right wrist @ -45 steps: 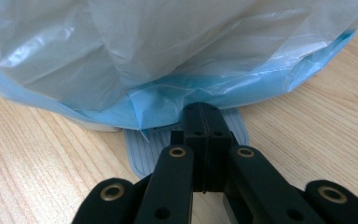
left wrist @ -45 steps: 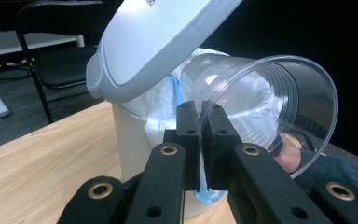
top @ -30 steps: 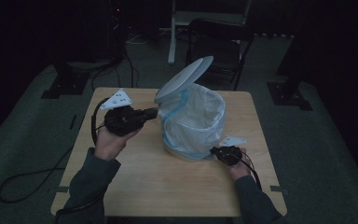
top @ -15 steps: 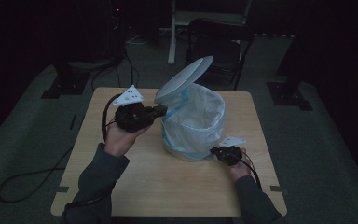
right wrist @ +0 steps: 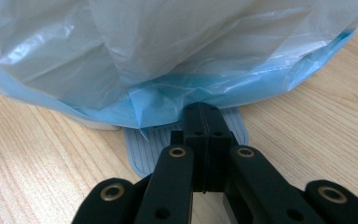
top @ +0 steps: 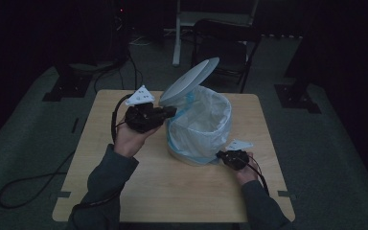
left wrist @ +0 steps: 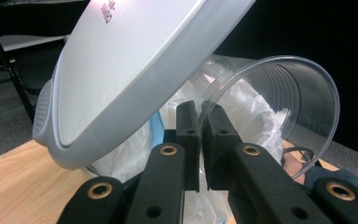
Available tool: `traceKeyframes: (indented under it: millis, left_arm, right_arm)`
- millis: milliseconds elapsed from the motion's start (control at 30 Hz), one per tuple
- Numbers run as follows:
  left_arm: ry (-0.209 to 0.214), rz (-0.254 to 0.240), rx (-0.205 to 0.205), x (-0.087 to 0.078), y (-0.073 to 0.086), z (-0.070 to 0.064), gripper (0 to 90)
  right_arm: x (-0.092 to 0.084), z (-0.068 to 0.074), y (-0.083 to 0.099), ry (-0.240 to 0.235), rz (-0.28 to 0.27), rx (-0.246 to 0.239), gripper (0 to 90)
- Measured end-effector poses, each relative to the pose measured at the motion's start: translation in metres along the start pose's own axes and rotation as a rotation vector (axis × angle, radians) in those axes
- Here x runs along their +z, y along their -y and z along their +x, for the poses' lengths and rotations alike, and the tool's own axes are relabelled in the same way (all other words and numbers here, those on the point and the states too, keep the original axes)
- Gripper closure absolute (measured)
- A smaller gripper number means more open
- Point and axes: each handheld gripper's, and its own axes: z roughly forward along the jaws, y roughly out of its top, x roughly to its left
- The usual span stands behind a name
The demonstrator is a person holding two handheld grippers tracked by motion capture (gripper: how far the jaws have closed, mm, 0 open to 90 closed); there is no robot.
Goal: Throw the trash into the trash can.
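Clear plastic cup (left wrist: 279, 98) rim-pinched beside bin lid (left wrist: 135, 70)

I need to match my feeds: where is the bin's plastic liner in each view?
High view: liner at centre, under the raised lid.
Left gripper view: liner low, left of centre, between the lid and the jaws, beside the clear cup.
Right gripper view: liner across the top half, above the jaws.
Shared landmark: the wooden table.
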Motion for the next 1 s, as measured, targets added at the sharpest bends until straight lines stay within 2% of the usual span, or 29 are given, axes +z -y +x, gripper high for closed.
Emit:
traceKeyframes:
  millis: [433, 1000]
  left_arm:
    - [0.005, 0.002, 0.006, 0.009, -0.004, -0.004, 86.7]
    - [0.000, 0.011, -0.007, 0.020, -0.007, -0.003, 86.6]
  right_arm:
    - [0.000, 0.000, 0.000, 0.000, 0.000, 0.000, 90.0]
    - [0.000, 0.000, 0.000, -0.001, 0.000, 0.000, 90.0]
